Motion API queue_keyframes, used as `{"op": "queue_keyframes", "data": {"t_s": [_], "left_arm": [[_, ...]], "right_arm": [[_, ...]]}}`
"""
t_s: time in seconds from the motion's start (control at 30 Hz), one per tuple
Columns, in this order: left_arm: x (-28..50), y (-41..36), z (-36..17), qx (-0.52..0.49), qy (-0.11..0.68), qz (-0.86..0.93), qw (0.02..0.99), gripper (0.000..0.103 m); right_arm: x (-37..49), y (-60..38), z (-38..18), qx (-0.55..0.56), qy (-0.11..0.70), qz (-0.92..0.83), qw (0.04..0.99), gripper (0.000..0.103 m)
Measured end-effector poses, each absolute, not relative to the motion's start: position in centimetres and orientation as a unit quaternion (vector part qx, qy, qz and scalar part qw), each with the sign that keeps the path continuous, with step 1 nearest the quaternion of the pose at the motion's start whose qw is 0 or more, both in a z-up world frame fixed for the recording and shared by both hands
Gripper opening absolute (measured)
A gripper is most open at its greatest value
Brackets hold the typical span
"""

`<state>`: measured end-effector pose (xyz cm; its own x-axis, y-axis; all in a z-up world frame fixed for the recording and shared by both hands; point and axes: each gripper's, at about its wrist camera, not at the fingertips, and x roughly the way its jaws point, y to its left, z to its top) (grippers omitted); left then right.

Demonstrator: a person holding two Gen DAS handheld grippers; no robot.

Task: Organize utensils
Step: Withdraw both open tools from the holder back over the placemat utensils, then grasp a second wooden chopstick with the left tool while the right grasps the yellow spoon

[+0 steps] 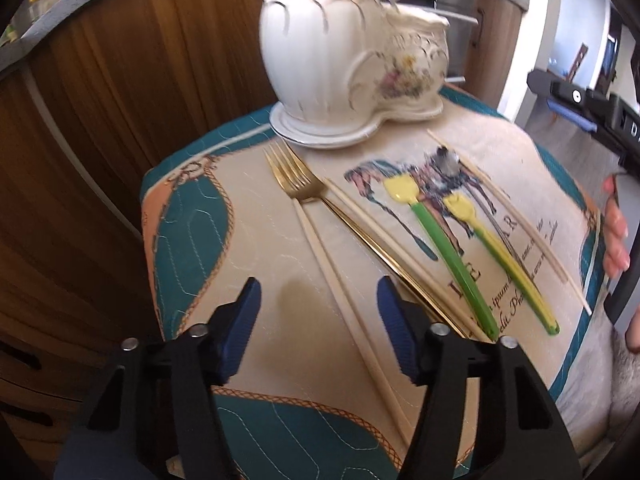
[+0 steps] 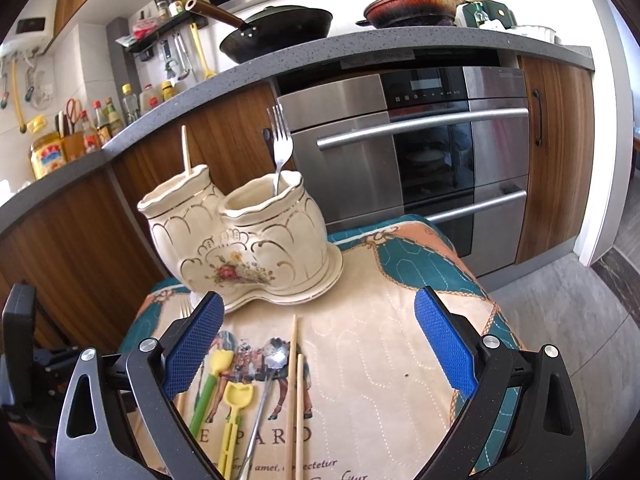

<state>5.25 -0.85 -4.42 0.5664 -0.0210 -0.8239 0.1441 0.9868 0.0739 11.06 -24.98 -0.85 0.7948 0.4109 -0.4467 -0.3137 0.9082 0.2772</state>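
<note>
A cream ceramic two-pot holder point(image 1: 340, 52) point(image 2: 240, 236) stands at the back of a printed cloth; a silver fork point(image 2: 280, 140) and a single chopstick point(image 2: 185, 148) stick up from it. A gold fork point(image 1: 296, 176), a pale chopstick pair point(image 1: 320, 248), a green-handled scoop point(image 1: 444, 248), a yellow one point(image 1: 492, 240), a metal spoon point(image 2: 276, 354) and another chopstick pair point(image 2: 296, 384) lie flat. My left gripper point(image 1: 320, 308) is open and low over the cloth, the pale chopsticks running between its fingers untouched. My right gripper point(image 2: 320, 340) is wide open above the spoon and chopsticks, holding nothing.
The cloth point(image 2: 380, 360) covers a small raised surface in front of wooden cabinets point(image 2: 80, 248) and a steel oven point(image 2: 400, 152). A hand point(image 1: 616, 232) grips the other tool at the right edge of the left wrist view. Pans and bottles sit on the counter behind.
</note>
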Motion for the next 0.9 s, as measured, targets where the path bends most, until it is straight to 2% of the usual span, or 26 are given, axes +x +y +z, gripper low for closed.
{"op": "queue_keyframes", "data": {"t_s": [0.03,0.1,0.13,0.2,0.37,0.57,0.77,0.9], "left_arm": [[5.3,-1.0,-4.6,0.069,0.469,-0.050,0.879,0.051],[5.7,-1.2,-4.7,0.074,0.481,-0.055,0.872,0.036],[5.9,-1.3,-4.9,0.078,0.488,-0.058,0.867,0.033],[6.3,-1.1,-5.2,0.079,0.495,-0.060,0.863,0.029],[6.8,-0.1,-5.2,0.057,0.501,-0.064,0.861,0.027],[6.7,1.1,-5.2,0.045,0.495,-0.065,0.865,0.007],[5.7,3.0,-5.0,0.022,0.472,-0.061,0.879,0.006],[4.5,4.1,-3.7,-0.002,0.432,-0.065,0.899,0.006]], "right_arm": [[11.1,-24.9,-0.9,0.088,0.258,0.190,0.943,0.095],[11.1,-24.7,-1.0,0.075,0.261,0.185,0.944,0.095],[11.1,-24.7,-1.0,0.071,0.263,0.185,0.944,0.095],[11.1,-24.6,-1.0,0.067,0.266,0.188,0.943,0.095],[11.0,-24.2,-1.2,0.055,0.279,0.191,0.939,0.095],[10.1,-22.4,-1.7,0.027,0.311,0.218,0.925,0.095],[8.2,-20.6,-2.0,-0.006,0.340,0.243,0.909,0.091],[6.8,-19.5,-2.5,-0.050,0.354,0.238,0.903,0.083]]}}
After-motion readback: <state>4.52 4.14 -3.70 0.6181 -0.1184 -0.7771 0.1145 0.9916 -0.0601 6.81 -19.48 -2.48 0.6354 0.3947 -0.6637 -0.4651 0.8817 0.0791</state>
